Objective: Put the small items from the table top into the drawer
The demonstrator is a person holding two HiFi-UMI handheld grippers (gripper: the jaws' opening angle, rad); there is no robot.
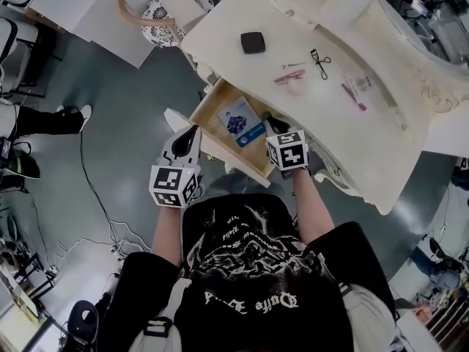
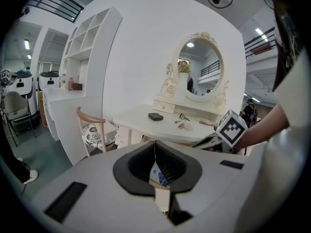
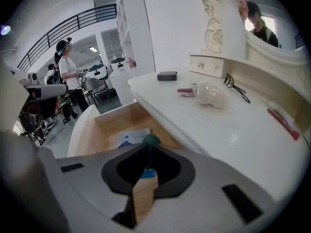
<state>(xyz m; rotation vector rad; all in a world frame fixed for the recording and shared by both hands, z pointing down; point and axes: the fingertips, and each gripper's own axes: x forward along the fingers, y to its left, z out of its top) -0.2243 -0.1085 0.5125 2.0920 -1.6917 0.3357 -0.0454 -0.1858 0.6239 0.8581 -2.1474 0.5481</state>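
The white vanity table has its wooden drawer pulled open, with a blue printed card lying inside. My right gripper hangs over the drawer's right part, shut on a small dark green item whose round top pokes out past the jaws. My left gripper is shut and empty, just left of the drawer front. On the table top lie a black flat case, an eyelash curler, a pink item and a red stick.
A chair with a patterned cushion stands left of the table. Cables run over the grey floor, and a person's shoe shows at the left. An oval mirror tops the table. People stand in the background.
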